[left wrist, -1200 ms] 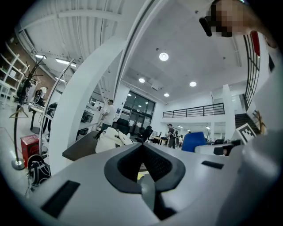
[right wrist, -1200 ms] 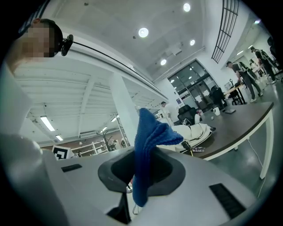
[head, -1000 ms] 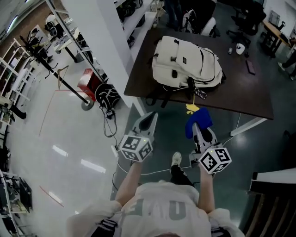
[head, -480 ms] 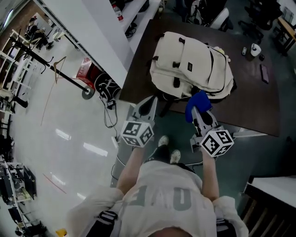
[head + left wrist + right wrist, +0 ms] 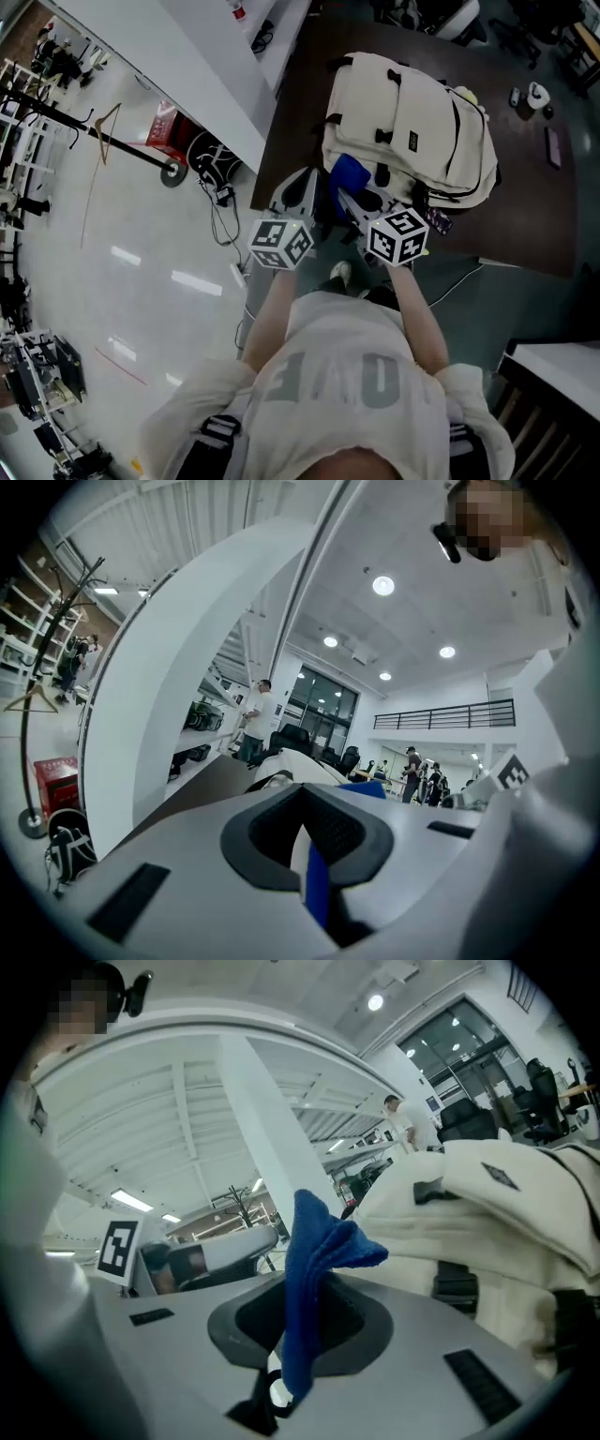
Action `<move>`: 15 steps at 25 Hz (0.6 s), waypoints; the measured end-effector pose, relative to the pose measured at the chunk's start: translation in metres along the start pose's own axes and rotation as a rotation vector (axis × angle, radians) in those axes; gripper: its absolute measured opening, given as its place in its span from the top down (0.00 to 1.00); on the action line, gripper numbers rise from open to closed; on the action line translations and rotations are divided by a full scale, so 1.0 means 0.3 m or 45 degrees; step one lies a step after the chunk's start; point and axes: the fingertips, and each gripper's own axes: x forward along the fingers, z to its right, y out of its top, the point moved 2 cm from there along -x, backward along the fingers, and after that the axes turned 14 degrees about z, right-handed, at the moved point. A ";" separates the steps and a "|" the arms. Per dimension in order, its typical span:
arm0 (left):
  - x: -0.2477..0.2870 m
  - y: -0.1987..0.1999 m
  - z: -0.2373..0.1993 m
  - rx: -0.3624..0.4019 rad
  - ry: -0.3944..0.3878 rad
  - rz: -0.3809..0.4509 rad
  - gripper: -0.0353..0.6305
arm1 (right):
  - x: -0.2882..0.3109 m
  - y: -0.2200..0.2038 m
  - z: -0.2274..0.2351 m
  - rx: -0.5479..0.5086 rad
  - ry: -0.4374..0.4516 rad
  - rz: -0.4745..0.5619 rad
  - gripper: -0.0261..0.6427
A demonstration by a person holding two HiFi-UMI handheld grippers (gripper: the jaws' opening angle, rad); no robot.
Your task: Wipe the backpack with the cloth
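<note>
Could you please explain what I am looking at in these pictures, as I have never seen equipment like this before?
There is no robot here: a person holds a two-jaw gripper in each hand, and the cubes with square markers are part of them. The head view comes from a camera on the person's head, looking steeply down. The other two views come from a camera on each gripper, looking along its jaws. On the dark table lies a cream backpack. The right gripper is shut on a blue cloth, close by the backpack. The left gripper has its jaws together, holding nothing I can identify.
</note>
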 end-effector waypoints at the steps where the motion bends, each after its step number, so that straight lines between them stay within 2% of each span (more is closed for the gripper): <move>1: 0.006 -0.004 -0.024 -0.007 0.008 -0.007 0.94 | 0.036 -0.022 0.013 -0.013 -0.010 -0.030 0.89; 5: 0.025 -0.036 -0.064 -0.019 0.014 -0.047 0.94 | 0.090 -0.077 0.084 -0.070 -0.081 -0.126 0.89; 10: 0.058 -0.069 -0.052 -0.010 0.029 -0.069 0.94 | 0.064 -0.081 0.111 -0.044 -0.076 -0.145 0.89; 15: 0.093 -0.104 0.022 -0.001 0.020 -0.083 0.94 | -0.012 -0.070 0.154 -0.039 -0.084 -0.172 0.89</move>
